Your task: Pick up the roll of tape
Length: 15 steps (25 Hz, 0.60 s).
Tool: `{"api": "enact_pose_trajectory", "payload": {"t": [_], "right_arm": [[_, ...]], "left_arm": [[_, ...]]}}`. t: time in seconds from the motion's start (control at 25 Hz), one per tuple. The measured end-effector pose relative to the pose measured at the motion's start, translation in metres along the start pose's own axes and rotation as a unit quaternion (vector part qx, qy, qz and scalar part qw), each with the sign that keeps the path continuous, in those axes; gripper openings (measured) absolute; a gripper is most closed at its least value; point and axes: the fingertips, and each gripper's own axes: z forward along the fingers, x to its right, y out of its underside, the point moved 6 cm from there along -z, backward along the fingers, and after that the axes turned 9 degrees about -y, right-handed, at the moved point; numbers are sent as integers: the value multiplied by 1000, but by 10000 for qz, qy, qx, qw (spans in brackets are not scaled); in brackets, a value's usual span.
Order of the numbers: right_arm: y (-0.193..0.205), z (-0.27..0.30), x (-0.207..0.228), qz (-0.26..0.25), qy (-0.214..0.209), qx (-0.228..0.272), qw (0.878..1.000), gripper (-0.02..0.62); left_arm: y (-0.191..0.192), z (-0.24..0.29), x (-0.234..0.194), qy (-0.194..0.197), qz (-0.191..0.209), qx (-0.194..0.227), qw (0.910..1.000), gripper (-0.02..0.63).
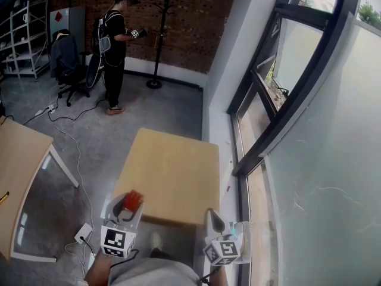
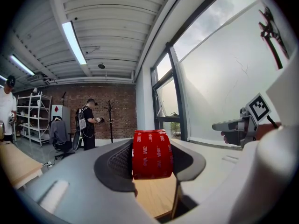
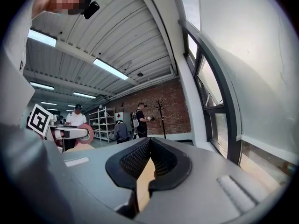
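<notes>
The red roll of tape is clamped between the black pads of my left gripper, just above the near left corner of the light wooden table. In the left gripper view the roll stands on edge with white print on its red face, and the left gripper is shut on it. My right gripper hovers at the table's near right corner. Its pads meet at the tips, and the right gripper has nothing in it. In that view the roll shows off to the left.
A window wall runs along the right. A second wooden table stands at the left, with cables and a power strip on the floor between. Far back, a person, an office chair and a coat stand stand by the brick wall.
</notes>
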Motion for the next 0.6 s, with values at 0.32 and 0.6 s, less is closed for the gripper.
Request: {"api": "enact_pose_trajectory", "payload": {"t": [0.32, 0.6], "right_arm": [[0, -4, 1, -41, 33, 7, 10000, 14], [1, -9, 3, -41, 25, 12, 10000, 14]], "left_arm": [[-1, 0, 2, 4, -4, 25, 10000, 192], [-1, -2, 7, 24, 20, 12, 10000, 192]]}}
